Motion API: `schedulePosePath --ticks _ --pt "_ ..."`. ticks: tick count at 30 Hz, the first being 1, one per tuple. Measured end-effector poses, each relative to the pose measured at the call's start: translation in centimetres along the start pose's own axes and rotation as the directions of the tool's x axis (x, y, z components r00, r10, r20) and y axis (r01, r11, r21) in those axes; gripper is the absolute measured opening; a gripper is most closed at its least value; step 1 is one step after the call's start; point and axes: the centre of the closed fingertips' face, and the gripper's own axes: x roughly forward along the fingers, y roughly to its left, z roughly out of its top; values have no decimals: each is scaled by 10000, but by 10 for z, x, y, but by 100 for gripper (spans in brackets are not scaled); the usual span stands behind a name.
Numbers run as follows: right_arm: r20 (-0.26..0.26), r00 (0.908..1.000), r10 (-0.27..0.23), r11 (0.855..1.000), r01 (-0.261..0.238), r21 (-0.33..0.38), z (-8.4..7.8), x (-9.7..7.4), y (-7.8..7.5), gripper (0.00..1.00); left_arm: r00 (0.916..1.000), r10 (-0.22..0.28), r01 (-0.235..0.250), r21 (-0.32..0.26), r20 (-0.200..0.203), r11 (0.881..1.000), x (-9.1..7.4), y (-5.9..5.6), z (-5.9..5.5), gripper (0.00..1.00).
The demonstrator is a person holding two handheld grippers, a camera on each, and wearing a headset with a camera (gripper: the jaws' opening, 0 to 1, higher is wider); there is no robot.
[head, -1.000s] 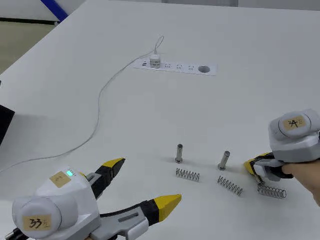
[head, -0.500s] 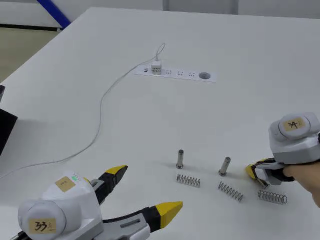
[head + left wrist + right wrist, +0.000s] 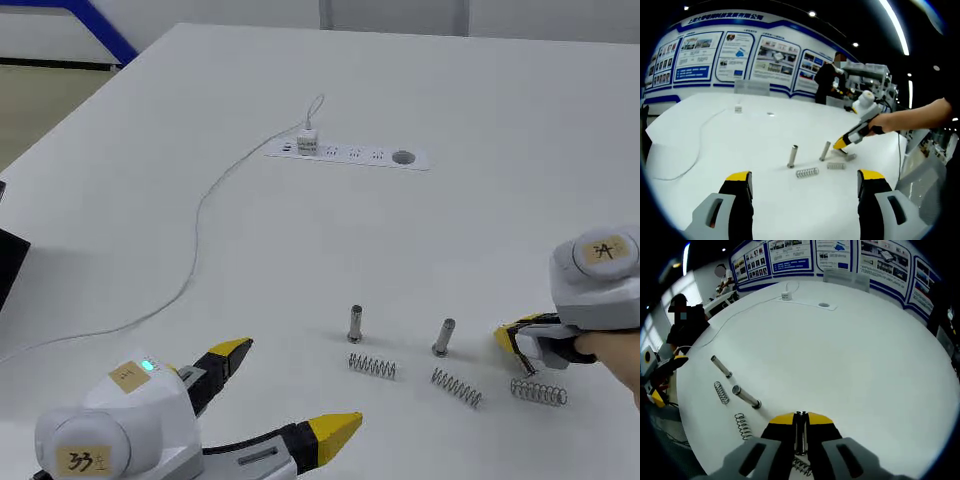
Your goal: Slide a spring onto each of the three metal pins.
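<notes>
Your right gripper (image 3: 800, 416): jaws closed on a thin metal pin (image 3: 800, 434), tips low over the white table (image 3: 450, 230), with the right-hand spring (image 3: 538, 392) lying just beside them. Your left gripper (image 3: 285, 390): jaws wide apart, holding nothing, well apart from the work. The far pin (image 3: 355, 323) and the near pin (image 3: 443, 337) stand upright. The far spring (image 3: 372, 366) and the middle spring (image 3: 456, 387) lie in front of them, one each.

Bright even overhead light, soft shadows, sharp focus; fisheye-bent edges

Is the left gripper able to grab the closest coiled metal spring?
Probably yes: the left gripper is open, and just bare white table lies between it and that coiled metal spring.
</notes>
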Motion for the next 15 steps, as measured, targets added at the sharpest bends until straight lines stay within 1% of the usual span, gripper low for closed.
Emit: schedulePosePath --ticks 2,8,10,15 --pt "107 9999 10 10000 -10 -21 0 -3 0 8 10000 -24 24 17 -70 10000 0 -1 -2 88" --pt "330 9995 11 10000 -14 68 1 -6 -4 8 10000 -5 6 32 -85 10000 0 0 -2 88" --pt "388 9992 24 10000 -25 25 0 -10 -2 8 9999 -15 16 49 -107 10000 0 -1 -2 88" --pt "550 9985 -27 10000 22 97 0 -14 -7 8 9998 -130 133 195 -145 9997 0 -4 -2 88"
